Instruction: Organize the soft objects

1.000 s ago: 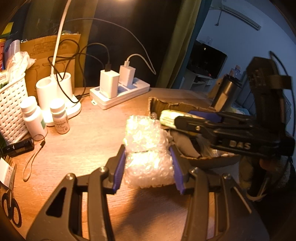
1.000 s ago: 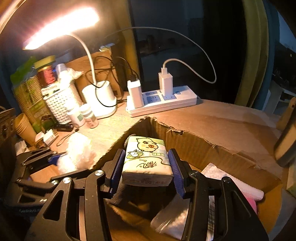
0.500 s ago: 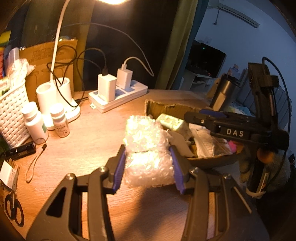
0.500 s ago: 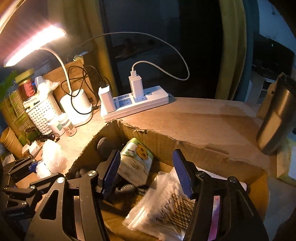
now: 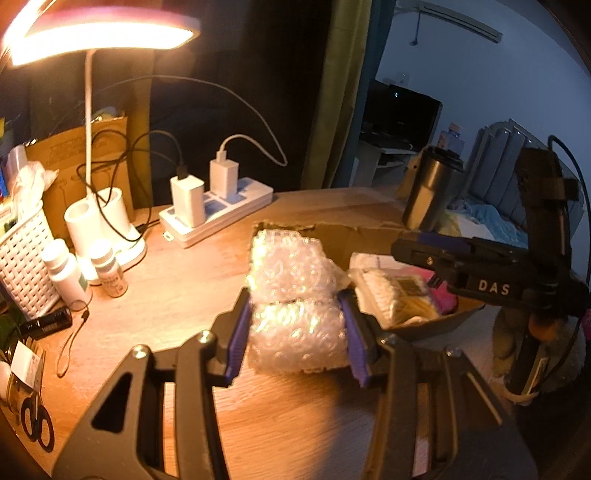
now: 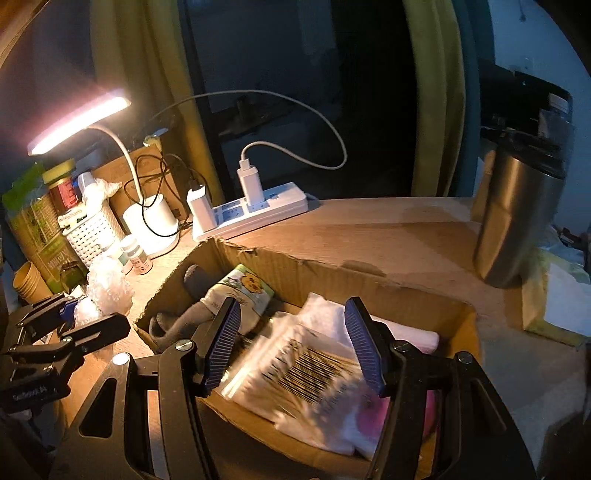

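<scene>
My left gripper [image 5: 293,334] is shut on a wad of clear bubble wrap [image 5: 291,295] and holds it over the wooden desk, just left of the open cardboard box [image 5: 373,230]. My right gripper [image 6: 291,345] is open and empty above the box [image 6: 310,269]. Inside the box lie a tissue pack with a cartoon bear [image 6: 245,291], a grey soft item [image 6: 181,321], a clear bag with a barcode [image 6: 299,373] and something pink [image 6: 384,406]. The left gripper with the bubble wrap [image 6: 105,288] shows at the left of the right wrist view.
A lit desk lamp [image 5: 103,35] stands at the back left with a power strip and chargers [image 5: 218,208]. A white basket [image 5: 22,251], two pill bottles [image 5: 66,271] and scissors [image 5: 35,422] lie at the left. A steel tumbler [image 6: 517,218] stands right of the box.
My right gripper opened and dropped the tissue pack into the box, then drew back and up. My left gripper lifted slightly with the bubble wrap still in it.
</scene>
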Action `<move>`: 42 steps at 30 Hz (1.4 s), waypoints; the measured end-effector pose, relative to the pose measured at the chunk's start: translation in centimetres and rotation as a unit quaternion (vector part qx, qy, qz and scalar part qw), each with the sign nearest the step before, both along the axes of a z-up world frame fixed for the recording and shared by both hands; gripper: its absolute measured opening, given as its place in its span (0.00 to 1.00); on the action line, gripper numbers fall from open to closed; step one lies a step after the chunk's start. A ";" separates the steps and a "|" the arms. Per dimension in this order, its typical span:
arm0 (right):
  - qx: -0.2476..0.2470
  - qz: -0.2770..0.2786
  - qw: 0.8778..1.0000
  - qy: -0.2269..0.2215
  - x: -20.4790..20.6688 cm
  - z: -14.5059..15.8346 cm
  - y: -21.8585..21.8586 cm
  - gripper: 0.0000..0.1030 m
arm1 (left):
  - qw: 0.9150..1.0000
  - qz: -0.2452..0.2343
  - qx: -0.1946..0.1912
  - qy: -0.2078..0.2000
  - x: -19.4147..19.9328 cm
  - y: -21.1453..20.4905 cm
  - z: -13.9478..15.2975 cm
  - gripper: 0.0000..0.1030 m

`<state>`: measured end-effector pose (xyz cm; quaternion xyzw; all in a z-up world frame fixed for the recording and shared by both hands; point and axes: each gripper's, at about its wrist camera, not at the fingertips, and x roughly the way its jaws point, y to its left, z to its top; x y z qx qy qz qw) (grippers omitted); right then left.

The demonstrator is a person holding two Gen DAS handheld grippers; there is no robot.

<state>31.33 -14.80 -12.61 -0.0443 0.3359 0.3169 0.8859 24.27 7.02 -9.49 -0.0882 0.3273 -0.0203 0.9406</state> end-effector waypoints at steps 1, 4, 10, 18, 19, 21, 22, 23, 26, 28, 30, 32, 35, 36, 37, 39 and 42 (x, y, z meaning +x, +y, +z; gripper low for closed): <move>0.002 -0.003 1.000 -0.001 0.0 0.0 -0.5 0.60 | 1.000 -0.001 0.002 0.000 0.1 -0.4 0.1 0.46; 0.008 -0.008 1.000 -0.002 0.1 0.0 -1.6 0.60 | 1.000 -0.003 0.008 0.002 0.7 -1.2 0.2 0.46; 0.019 -0.015 1.000 -0.004 0.4 -0.1 -3.8 0.60 | 1.000 -0.007 0.019 0.006 1.9 -2.8 0.3 0.46; 0.025 -0.018 0.999 -0.007 1.0 -0.4 -5.9 0.60 | 0.999 -0.014 0.027 0.013 3.7 -5.0 0.0 0.46; 0.026 -0.017 0.999 -0.007 1.1 -0.4 -6.1 0.60 | 0.999 -0.015 0.028 0.015 3.9 -5.2 -0.1 0.46; 0.028 -0.017 0.999 -0.007 1.2 -0.5 -6.4 0.60 | 0.999 -0.017 0.031 0.018 4.4 -5.8 -0.3 0.46; 0.029 -0.018 0.999 -0.007 1.3 -0.5 -6.5 0.60 | 0.999 -0.017 0.034 0.021 4.7 -6.1 -0.4 0.46; 0.032 -0.018 0.999 -0.008 1.4 -0.6 -6.7 0.60 | 0.999 -0.017 0.036 0.023 4.9 -6.3 -0.6 0.46; 0.037 -0.017 0.999 -0.007 1.7 -0.7 -7.1 0.60 | 0.998 -0.019 0.046 0.024 5.7 -6.9 -0.9 0.46; 0.039 -0.016 0.999 -0.005 2.0 -0.9 -7.3 0.60 | 0.998 -0.023 0.055 0.022 6.2 -7.4 -1.1 0.46; 0.040 -0.016 0.999 -0.003 2.1 -1.1 -7.3 0.60 | 0.998 -0.025 0.057 0.023 6.6 -7.8 -1.3 0.46; 0.038 -0.017 0.999 0.000 2.4 -1.4 -7.3 0.60 | 0.998 -0.027 0.057 0.029 7.2 -8.1 -1.7 0.46; 0.036 -0.015 0.999 0.004 2.7 -1.7 -7.4 0.60 | 0.998 -0.025 0.048 0.045 8.0 -8.1 -2.5 0.49; 0.034 -0.014 0.999 0.005 2.8 -1.8 -7.4 0.60 | 0.998 -0.023 0.042 0.051 8.3 -8.0 -2.8 0.50; 0.033 -0.014 0.999 0.006 2.9 -1.8 -7.4 0.60 | 0.998 -0.022 0.036 0.054 8.4 -7.9 -3.0 0.50; 0.031 -0.015 0.999 0.009 3.1 -2.0 -7.6 0.60 | 0.998 -0.023 0.033 0.052 8.6 -8.0 -3.0 0.51; 0.031 -0.015 0.999 0.009 3.1 -2.0 -7.5 0.60 | 0.998 -0.029 0.033 0.051 8.6 -8.3 -3.0 0.52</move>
